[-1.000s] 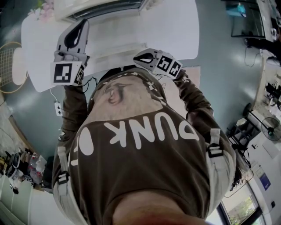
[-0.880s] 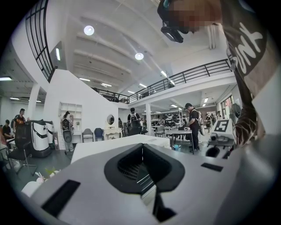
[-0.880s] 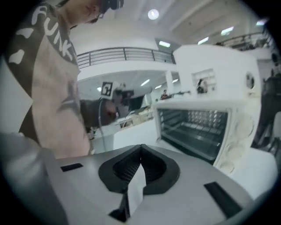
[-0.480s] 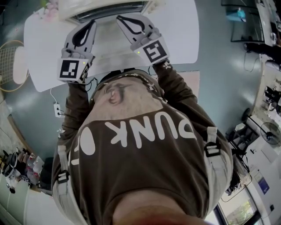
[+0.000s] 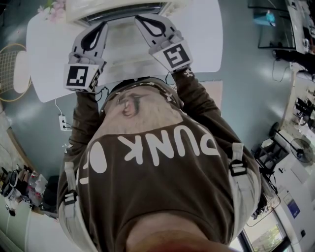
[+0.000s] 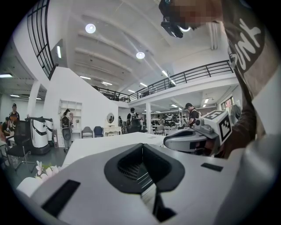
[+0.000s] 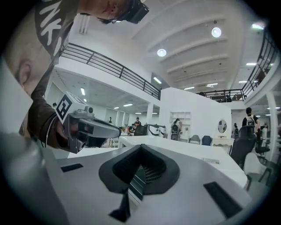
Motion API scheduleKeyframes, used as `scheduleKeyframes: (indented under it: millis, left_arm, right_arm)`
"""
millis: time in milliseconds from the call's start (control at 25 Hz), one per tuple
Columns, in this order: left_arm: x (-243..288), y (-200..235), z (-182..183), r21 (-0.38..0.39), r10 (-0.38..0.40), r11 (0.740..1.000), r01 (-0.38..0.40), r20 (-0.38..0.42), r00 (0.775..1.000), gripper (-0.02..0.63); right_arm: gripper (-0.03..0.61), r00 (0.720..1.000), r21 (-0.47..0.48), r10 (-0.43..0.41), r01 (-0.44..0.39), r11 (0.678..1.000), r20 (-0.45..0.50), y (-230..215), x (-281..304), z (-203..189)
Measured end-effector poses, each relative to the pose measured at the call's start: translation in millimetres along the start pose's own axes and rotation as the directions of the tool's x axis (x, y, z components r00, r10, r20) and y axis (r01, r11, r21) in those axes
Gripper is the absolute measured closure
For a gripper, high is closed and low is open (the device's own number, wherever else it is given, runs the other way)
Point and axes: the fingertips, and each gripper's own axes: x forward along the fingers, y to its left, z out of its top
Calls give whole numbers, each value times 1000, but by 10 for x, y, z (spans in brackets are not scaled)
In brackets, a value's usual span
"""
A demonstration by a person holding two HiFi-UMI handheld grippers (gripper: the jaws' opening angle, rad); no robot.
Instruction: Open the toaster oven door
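The white toaster oven (image 5: 123, 9) stands at the far edge of the white table (image 5: 202, 39), and its dark door strip shows along the top of the head view. My left gripper (image 5: 102, 24) is held just in front of the oven's left part, its jaws shut on nothing. Beside it, my right gripper (image 5: 139, 18) reaches up to the oven's front near the middle, and it too is shut and holds nothing. In the left gripper view the fingertips (image 6: 141, 146) meet at a seam. The right gripper view shows the same (image 7: 140, 147).
Pink flowers (image 5: 51, 10) lie at the table's far left corner. A round wicker piece (image 5: 10, 64) stands left of the table, and a power strip (image 5: 64, 120) lies on the floor. My brown shirt (image 5: 157, 162) fills the lower head view. People and chairs stand far off in the hall.
My right gripper has risen from near my chest and moved forward to the oven's front. My left gripper shifted slightly right and forward. Both stayed shut.
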Motion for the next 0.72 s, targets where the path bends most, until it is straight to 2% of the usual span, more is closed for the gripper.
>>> scheduleKeyframes:
  millis: [720]
  left_arm:
    - [78,-57,9,2,-6,1000,6,0,1000,609]
  right_arm:
    - [572,1000,-6,-6,5,1000,-25,-52,-35,-37]
